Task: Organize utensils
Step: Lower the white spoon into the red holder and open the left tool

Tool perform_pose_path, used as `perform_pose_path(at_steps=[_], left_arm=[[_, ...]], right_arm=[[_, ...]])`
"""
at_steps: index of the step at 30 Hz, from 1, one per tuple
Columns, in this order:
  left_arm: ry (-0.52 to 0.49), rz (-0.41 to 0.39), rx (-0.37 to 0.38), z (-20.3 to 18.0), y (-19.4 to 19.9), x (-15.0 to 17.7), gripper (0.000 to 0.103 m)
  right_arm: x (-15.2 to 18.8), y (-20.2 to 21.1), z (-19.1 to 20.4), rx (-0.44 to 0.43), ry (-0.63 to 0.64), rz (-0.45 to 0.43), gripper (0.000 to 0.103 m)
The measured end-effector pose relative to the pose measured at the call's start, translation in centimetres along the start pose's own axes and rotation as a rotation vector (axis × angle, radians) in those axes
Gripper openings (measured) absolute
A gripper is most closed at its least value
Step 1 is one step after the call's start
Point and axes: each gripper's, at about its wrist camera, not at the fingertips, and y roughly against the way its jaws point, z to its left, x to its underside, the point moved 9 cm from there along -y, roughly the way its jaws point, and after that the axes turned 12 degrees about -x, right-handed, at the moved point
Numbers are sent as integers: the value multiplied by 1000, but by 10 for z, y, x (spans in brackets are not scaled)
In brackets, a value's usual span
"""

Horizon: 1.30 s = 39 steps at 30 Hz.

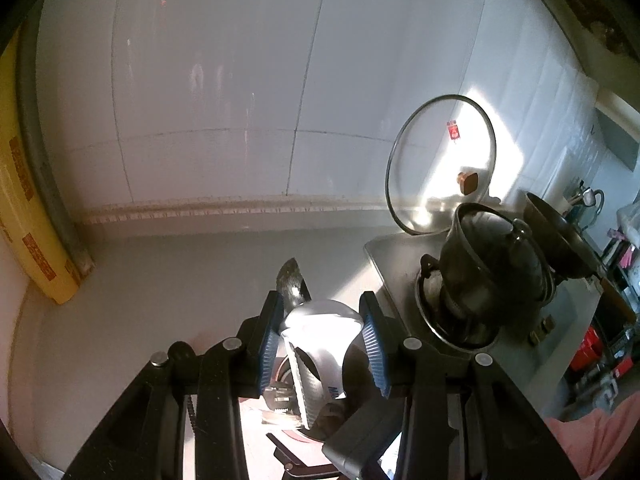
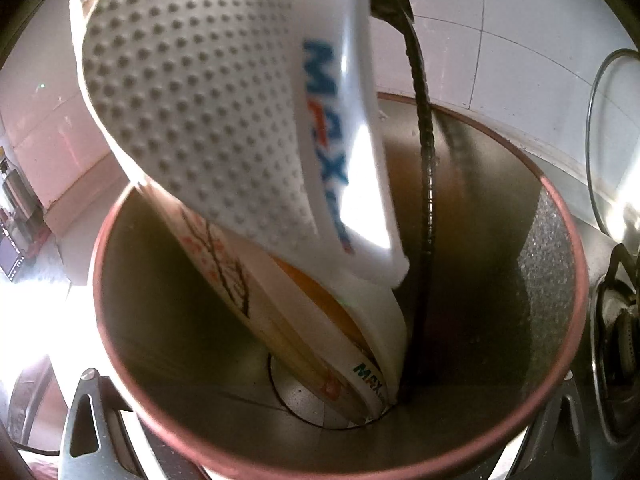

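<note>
My left gripper is shut on a white dotted rice paddle with blue "MAX" lettering, its blue pads pressing both edges. That paddle hangs tilted over a pink-rimmed metal utensil holder, its lower end inside the rim. Inside the holder lean another white paddle and a dark utensil with a twisted handle; its dark head pokes up behind the held paddle. My right gripper has a finger on each side of the holder and appears shut on it.
A glass lid leans on the white tiled wall. A black lidded pot sits on the stove burner to the right, with a dark pan behind it. A yellow box stands at the far left of the grey counter.
</note>
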Motion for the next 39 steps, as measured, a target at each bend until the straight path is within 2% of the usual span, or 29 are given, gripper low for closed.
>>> perform_pose_path(at_steps=[20, 25, 39], left_arm=[[-38, 72, 19, -13, -15, 16, 41], [-42, 75, 14, -14, -15, 16, 45], [-15, 39, 3, -2, 2, 9, 45]], right_arm=[[0, -4, 3, -5, -3, -3, 103], [0, 0, 2, -8, -4, -3, 103], [0, -4, 10, -6, -1, -4, 103]])
